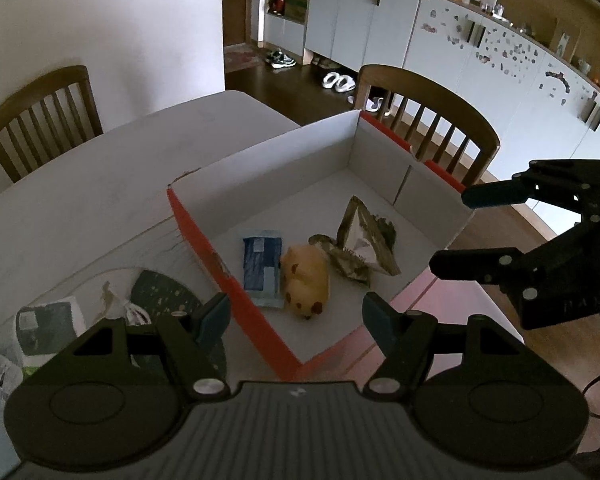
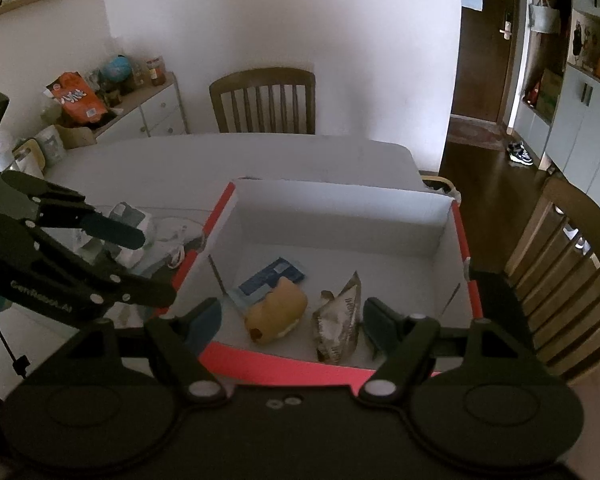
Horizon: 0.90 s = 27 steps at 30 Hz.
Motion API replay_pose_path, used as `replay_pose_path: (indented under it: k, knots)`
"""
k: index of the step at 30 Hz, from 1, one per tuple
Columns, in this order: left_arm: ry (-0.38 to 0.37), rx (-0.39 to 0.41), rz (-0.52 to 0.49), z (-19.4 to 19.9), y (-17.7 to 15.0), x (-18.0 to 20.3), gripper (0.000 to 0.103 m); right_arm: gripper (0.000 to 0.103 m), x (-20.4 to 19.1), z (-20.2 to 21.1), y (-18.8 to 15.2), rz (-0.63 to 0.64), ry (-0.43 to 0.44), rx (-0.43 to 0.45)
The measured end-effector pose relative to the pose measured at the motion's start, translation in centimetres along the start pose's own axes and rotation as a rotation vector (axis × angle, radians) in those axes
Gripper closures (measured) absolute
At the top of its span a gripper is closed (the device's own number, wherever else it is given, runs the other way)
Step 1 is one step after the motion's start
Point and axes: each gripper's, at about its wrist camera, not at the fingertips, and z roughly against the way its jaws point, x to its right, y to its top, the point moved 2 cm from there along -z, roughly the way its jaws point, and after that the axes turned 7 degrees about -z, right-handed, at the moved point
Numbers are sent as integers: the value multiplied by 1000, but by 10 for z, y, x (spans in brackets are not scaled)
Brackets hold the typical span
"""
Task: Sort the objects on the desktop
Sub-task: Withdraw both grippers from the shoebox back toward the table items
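My left gripper (image 1: 296,316) hangs wide and empty over the near corner of the red-sided cardboard box (image 1: 260,312), and my right gripper (image 2: 292,320) hangs over the box's near wall with its jaws spread, nothing between them. In the box lie a blue packet (image 1: 261,266), a yellow hamster plush (image 1: 306,282) touching it, and a crumpled wrapper (image 1: 360,246) just beside the plush. Outside, on the white surface (image 1: 80,200), a dark round pad (image 1: 164,292) and plastic-wrapped packets (image 1: 48,324) wait by the box's left wall.
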Motion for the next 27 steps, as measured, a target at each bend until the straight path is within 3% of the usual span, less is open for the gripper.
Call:
replay_pose_path:
  k: [11, 13, 23, 27]
  knots:
    - [-22, 50, 14, 28, -27, -15, 31, 21, -29, 7, -7, -6, -32, 19]
    - [-19, 56, 10, 33, -33, -19, 24, 18, -37, 8, -10, -21, -38, 27]
    - [-27, 72, 10, 50, -75, -52, 18, 7, -89, 8, -21, -57, -25, 50]
    - [-23, 69, 22, 55, -93, -70, 6, 6, -112, 4, -23, -67, -20, 61]
